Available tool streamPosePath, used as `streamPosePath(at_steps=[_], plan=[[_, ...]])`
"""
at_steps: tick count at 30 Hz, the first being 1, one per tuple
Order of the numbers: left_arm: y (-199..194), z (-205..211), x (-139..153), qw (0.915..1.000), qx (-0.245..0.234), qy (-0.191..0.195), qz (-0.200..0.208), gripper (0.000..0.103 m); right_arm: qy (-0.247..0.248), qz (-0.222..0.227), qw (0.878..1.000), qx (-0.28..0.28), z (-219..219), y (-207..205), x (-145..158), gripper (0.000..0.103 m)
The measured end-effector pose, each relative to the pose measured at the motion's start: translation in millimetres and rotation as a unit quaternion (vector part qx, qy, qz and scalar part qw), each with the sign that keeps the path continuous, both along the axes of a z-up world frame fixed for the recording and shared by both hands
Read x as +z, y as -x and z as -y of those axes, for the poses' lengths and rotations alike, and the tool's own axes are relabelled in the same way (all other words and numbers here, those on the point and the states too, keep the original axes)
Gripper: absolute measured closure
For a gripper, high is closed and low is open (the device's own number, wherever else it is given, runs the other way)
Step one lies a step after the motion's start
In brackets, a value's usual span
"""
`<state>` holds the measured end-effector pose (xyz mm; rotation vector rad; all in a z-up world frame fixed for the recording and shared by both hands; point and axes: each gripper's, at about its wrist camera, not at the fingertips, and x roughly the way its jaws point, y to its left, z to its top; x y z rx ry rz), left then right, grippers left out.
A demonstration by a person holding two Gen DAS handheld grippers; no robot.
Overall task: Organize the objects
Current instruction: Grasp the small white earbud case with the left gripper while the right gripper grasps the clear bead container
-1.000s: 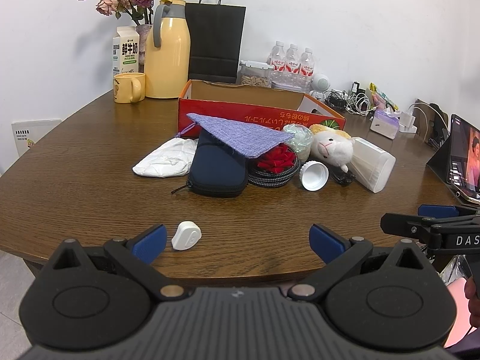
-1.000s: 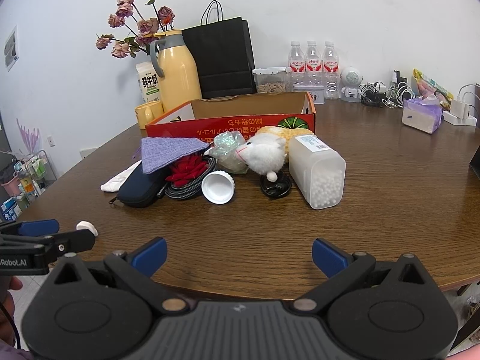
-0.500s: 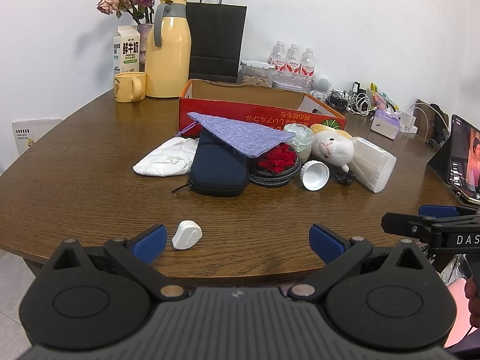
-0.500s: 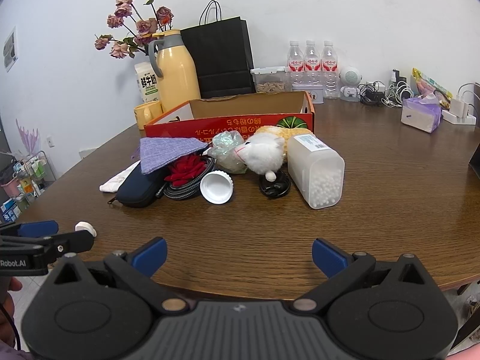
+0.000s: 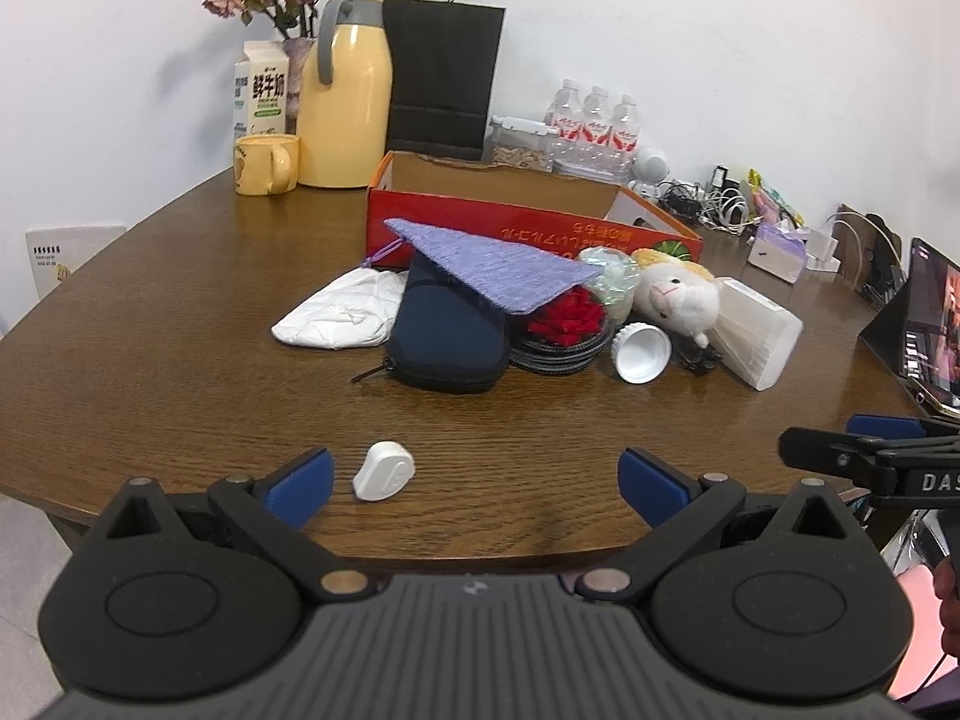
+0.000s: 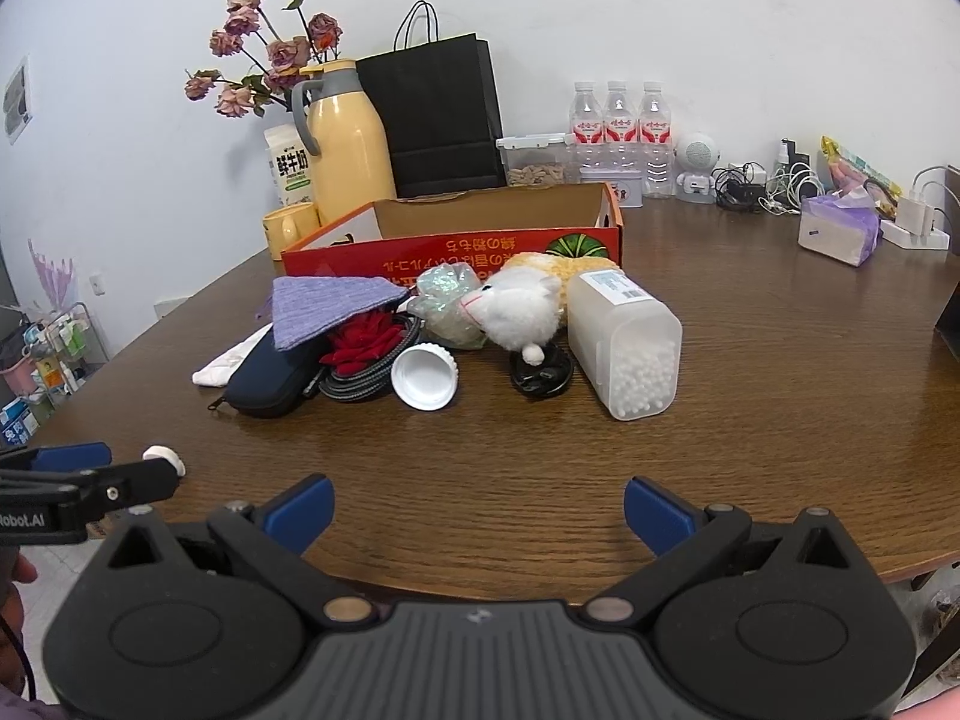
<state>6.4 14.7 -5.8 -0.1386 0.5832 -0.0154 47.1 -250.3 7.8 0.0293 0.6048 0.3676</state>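
Note:
A heap lies mid-table before an open red cardboard box (image 5: 516, 222) (image 6: 456, 246): a purple cloth pouch (image 5: 498, 267) (image 6: 327, 306) draped on a navy zip case (image 5: 447, 339) (image 6: 264, 378), a red item on a coiled cable (image 5: 564, 318) (image 6: 366, 342), a white cap (image 5: 641, 353) (image 6: 425, 377), a plush sheep (image 5: 678, 297) (image 6: 516, 312) and a clear jar of white beads (image 6: 624, 342) (image 5: 757, 330). A small white case (image 5: 384, 471) (image 6: 163, 456) lies near the front edge. My left gripper (image 5: 474, 480) is open just behind that case. My right gripper (image 6: 477, 507) is open over bare wood.
At the back stand a yellow thermos (image 5: 345, 96), a milk carton (image 5: 261, 90), a mug (image 5: 264, 163), a black paper bag (image 5: 441, 72), water bottles (image 6: 618, 126) and tangled chargers (image 6: 762, 186). A white bag (image 5: 339, 318) lies left of the heap. A tablet (image 5: 936, 324) stands at right.
Both grippers have drifted very slightly; the objects on the table have not moved.

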Motion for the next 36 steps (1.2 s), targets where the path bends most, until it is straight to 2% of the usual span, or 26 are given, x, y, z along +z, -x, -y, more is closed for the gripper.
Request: streamPosePath(at_steps=[8,16,18,19,20,31,36], plan=[[-9,-12,-8,0.9995,0.021,-0.003,-0.025,0.024,0.012,0.003,1.0,-0.017,7,-13,-3,0.0],[-24,-17,-18,0.9984,0.037,-0.007,-0.042,0.04,0.022,-0.003,1.0,-0.022,13,-32,-12,0.0],[-27,-16,-20,0.9985,0.038,-0.012,-0.038,0.051,0.025,-0.003,0.999,-0.022,15,-37,-14,0.0],[-28,-15,-20,0.9985,0.037,-0.016,-0.036,0.073,0.027,-0.003,0.999,-0.023,15,-40,-15,0.0],[-28,-15,-20,0.9987,0.035,-0.018,-0.034,0.079,0.028,-0.003,0.999,-0.024,16,-43,-15,0.0],[-38,-18,-14,0.999,0.038,-0.013,-0.019,0.079,0.05,0.031,0.997,-0.04,26,-96,-12,0.0],[-47,-18,-7,0.9991,0.039,-0.013,-0.006,0.079,0.058,0.045,0.997,-0.03,24,-125,-8,0.018]])
